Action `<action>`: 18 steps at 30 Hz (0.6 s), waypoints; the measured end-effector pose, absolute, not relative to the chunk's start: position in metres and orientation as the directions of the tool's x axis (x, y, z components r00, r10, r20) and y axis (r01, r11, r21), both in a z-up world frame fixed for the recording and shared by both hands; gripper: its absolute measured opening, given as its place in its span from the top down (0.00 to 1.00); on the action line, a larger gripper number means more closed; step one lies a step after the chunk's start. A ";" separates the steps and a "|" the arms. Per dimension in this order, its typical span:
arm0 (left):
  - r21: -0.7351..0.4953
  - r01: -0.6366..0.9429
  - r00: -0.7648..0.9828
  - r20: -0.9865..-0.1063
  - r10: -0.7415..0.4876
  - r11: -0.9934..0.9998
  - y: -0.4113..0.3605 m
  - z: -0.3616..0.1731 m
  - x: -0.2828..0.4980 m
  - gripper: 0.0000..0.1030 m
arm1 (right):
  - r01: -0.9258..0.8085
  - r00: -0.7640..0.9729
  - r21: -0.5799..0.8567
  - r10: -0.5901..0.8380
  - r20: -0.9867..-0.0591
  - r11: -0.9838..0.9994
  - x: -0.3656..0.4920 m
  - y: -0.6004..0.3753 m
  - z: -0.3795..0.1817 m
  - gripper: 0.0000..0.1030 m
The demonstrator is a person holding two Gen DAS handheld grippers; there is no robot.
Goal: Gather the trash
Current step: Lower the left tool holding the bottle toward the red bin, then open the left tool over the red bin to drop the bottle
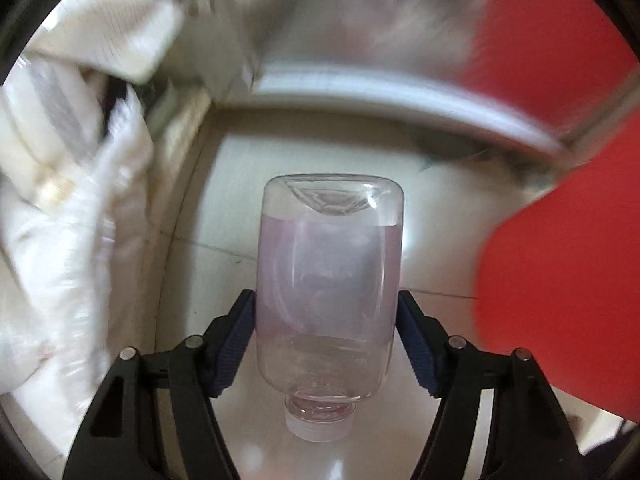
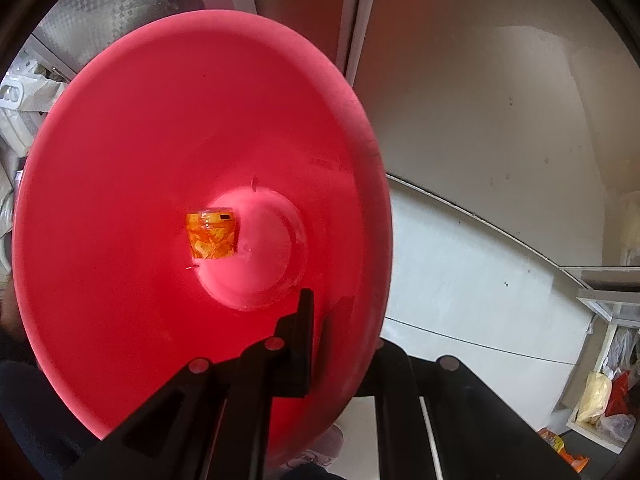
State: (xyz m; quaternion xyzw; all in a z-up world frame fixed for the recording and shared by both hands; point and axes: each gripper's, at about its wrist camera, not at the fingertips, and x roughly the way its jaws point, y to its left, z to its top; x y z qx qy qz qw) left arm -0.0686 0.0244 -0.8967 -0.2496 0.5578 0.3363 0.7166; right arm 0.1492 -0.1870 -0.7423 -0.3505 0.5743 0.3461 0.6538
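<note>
The red bucket (image 2: 160, 160) fills the left of my right view; my right fingers (image 2: 320, 344) pinch its rim, an orange wrapper (image 2: 211, 235) at its bottom. My left fingers (image 1: 326, 344) clamp a clear bottle (image 1: 328, 280), centre frame, cap toward me.

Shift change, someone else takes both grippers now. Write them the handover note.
Left gripper: shut on the clear bottle, which is cap toward the camera, some pinkish liquid inside, lifted off the pale floor.
Right gripper: shut on the rim of the red bucket, one finger inside, one outside.
Done: an orange wrapper lies at the bucket's bottom.
Left: bring the bottle over the bucket, whose red edge shows at the right of the left view, and release it. White bags sit to the left; whether they are trash I cannot tell.
</note>
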 end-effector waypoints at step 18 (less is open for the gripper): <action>-0.013 -0.447 0.455 -0.864 0.215 0.894 -0.048 -0.675 -0.006 0.34 | -0.837 0.045 0.007 0.082 -0.996 0.547 0.163 -0.187 -0.737 0.92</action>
